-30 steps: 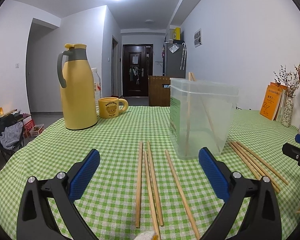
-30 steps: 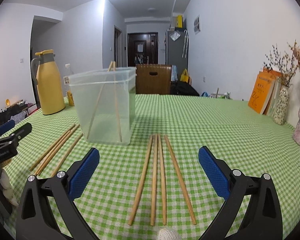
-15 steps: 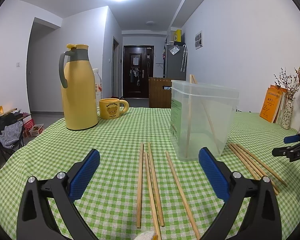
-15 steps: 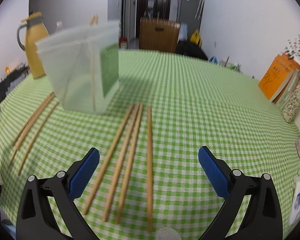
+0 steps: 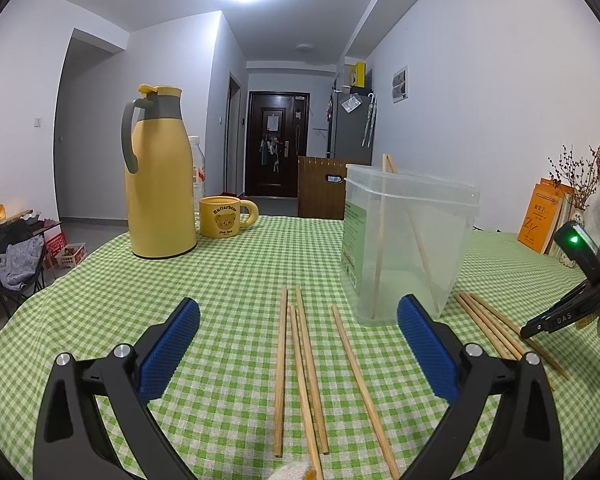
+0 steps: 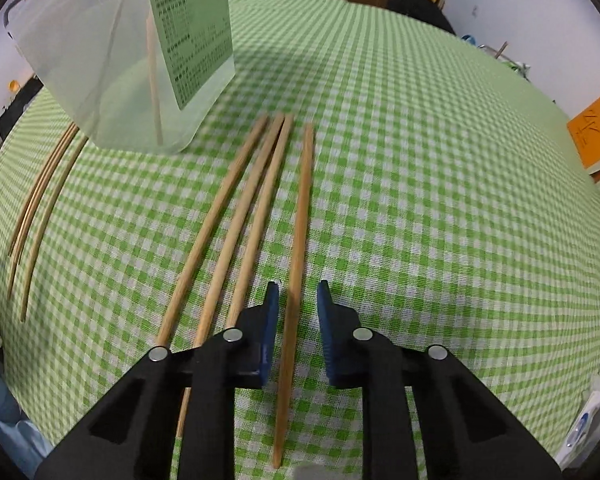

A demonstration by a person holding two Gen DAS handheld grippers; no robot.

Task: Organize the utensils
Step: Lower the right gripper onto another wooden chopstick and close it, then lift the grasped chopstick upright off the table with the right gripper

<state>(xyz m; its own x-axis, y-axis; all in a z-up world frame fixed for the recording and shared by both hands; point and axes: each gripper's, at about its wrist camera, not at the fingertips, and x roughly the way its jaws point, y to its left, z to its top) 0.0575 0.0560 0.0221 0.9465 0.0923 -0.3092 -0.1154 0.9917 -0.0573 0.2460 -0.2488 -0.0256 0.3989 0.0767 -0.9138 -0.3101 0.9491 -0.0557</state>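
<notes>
Several wooden chopsticks lie on the green checked tablecloth. A clear plastic container (image 5: 408, 236) holds two chopsticks upright; it also shows in the right wrist view (image 6: 120, 60). My right gripper (image 6: 297, 300) is low over the cloth, its jaws narrowed around the rightmost chopstick (image 6: 298, 232) with small gaps on both sides. Three more chopsticks (image 6: 236, 216) lie just left of it. My left gripper (image 5: 298, 344) is wide open and empty above another group of chopsticks (image 5: 300, 360). The right gripper also appears at the right edge of the left wrist view (image 5: 560, 312).
A yellow thermos jug (image 5: 158, 176) and a yellow bear mug (image 5: 222, 222) stand at the back left. Orange books (image 5: 540, 220) and a vase of dried flowers (image 5: 580, 184) stand at the right. More chopsticks (image 6: 36, 208) lie left of the container.
My right gripper has dropped and tilted down onto the right group of chopsticks, and its jaws have narrowed from wide open around the rightmost one. The left gripper has barely moved.
</notes>
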